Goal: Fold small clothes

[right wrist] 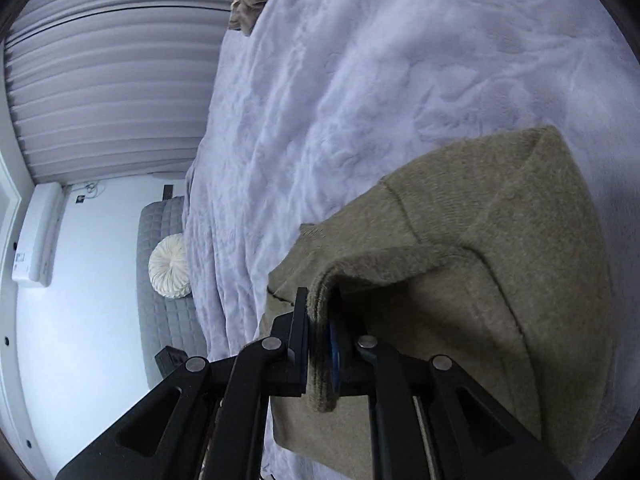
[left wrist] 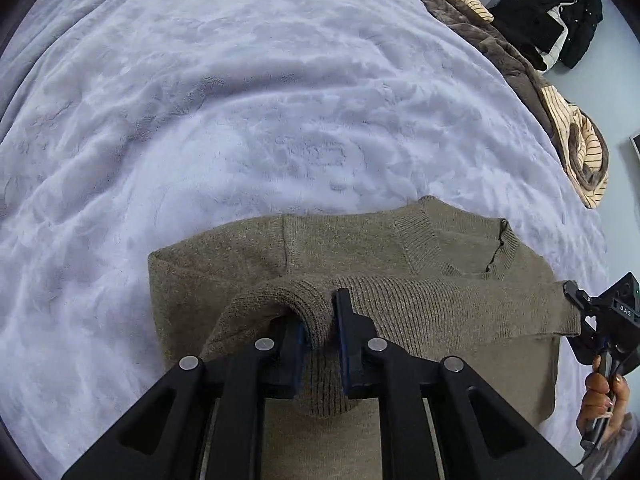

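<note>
Presently mid-fold: left gripper (left wrist: 320, 332) and right gripper (right wrist: 316, 344) each pinch the olive sweater's (left wrist: 400, 248) ribbed hem, carried over its body on the blanket (left wrist: 240, 100) — next, align, then release.

sweater (left wrist: 400, 292): matt ribbed knit | blanket (left wrist: 240, 120): soft plush fleece | left gripper (left wrist: 322, 344): matt black plastic, shiny metal pins

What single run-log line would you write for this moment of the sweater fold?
stage: folding hem over | left gripper: shut on olive knit sweater hem | right gripper: shut on hem | surface: lavender plush blanket
</note>
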Tool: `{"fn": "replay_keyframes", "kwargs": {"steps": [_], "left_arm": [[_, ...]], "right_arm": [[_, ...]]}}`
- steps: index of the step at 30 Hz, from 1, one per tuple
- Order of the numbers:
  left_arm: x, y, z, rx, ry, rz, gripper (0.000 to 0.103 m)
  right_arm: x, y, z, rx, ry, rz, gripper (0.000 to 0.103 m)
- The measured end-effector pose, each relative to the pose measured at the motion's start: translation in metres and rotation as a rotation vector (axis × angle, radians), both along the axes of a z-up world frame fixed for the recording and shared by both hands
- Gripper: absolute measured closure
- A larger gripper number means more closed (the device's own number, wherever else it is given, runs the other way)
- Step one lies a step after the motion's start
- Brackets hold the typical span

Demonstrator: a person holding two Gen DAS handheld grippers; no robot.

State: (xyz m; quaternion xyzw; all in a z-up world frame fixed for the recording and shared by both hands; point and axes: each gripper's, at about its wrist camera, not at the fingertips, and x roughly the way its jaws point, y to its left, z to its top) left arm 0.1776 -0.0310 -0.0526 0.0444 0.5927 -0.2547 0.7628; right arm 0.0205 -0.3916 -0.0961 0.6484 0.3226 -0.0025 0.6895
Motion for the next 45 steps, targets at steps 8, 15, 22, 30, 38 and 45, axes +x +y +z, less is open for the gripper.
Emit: {"fn": "replay_keyframes", "kwargs": {"steps": [8,15,22,30,38,45], "left_arm": [[-0.011,0.001,0.033,-0.033,0.005,-0.056,0.088],[-0.021,0.016,0.049,-0.066,-0.059,-0.026,0.001],[-0.013,0.023,0.054,0.006,-0.124,0.017,0.001],[-0.049,0.067,0.014,0.021,0.057,-0.054,0.001],[-0.095,0.101,-0.022,0.016,0.214,-0.078,0.029],[-0.111,0.109,-0.009,-0.031,0.223,-0.088,0.097]], "right_arm": [[0.001,-0.018,0.011,0.053,-0.034,-0.017,0.046],[0.000,-0.017,0.009,0.135,-0.092,-0.044,0.046],[0.003,-0.027,0.019,0.191,-0.183,-0.168,0.046],[-0.023,0.014,0.058,-0.339,0.146,0.169,0.046],[-0.105,0.030,0.038,-0.399,0.290,0.224,0.047],[-0.106,0.052,0.037,-0.360,0.236,0.348,0.098]]}}
